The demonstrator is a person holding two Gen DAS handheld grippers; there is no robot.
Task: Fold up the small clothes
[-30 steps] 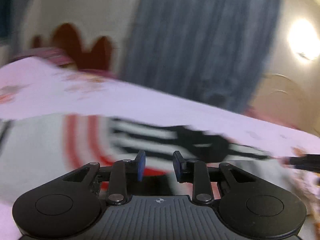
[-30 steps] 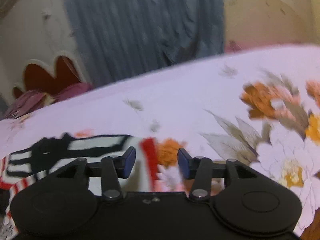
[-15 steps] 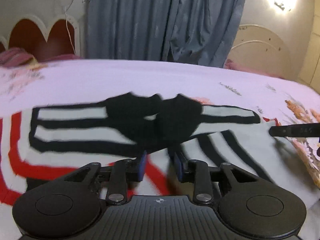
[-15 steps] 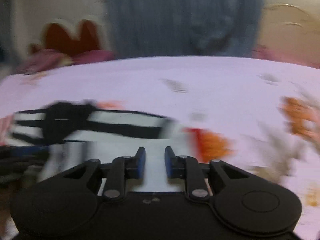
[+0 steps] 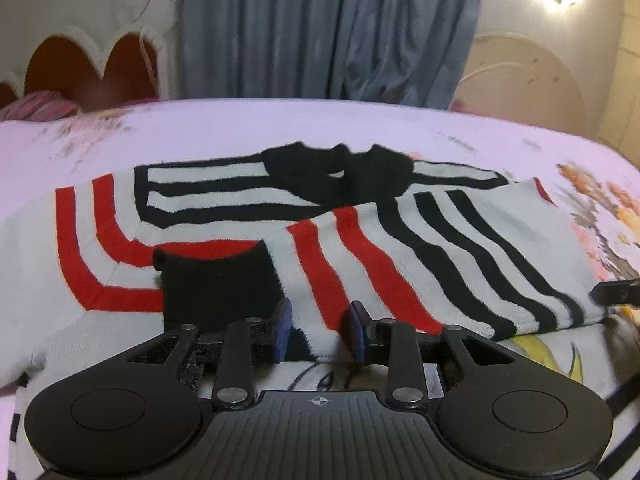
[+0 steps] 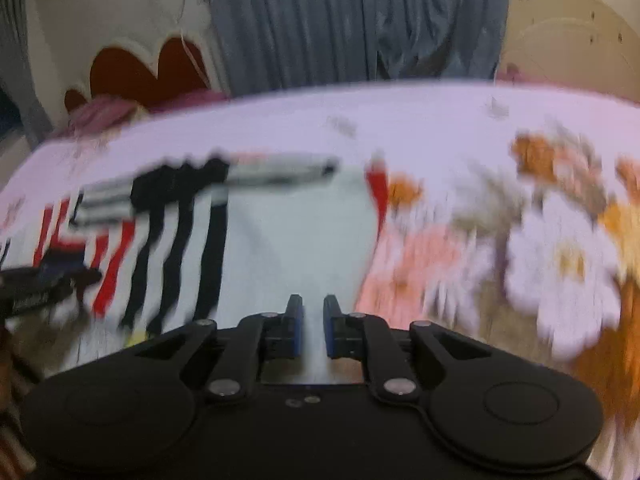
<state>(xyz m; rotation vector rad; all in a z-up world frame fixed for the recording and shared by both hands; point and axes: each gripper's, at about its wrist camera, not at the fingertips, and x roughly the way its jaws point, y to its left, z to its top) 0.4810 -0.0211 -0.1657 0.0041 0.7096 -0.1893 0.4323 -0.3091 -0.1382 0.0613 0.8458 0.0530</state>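
Note:
A small white sweater with red and black stripes lies partly folded on the bed, one side laid over the body, a black cuff near me. My left gripper sits at the sweater's near hem with its jaws apart and the hem's edge between them. In the blurred right wrist view, my right gripper has its jaws nearly together over the white part of the sweater; whether cloth is pinched is unclear. The right gripper's tip shows at the right edge of the left wrist view.
The bed has a pale lilac sheet with orange flower prints to the right of the sweater. A scalloped red headboard and pink pillow stand at the back left. Blue curtains hang behind the bed.
The sweater's side has been laid over the body. My left gripper's jaws have opened wider at the hem. The right gripper's jaws have narrowed since a second ago and it is still moving.

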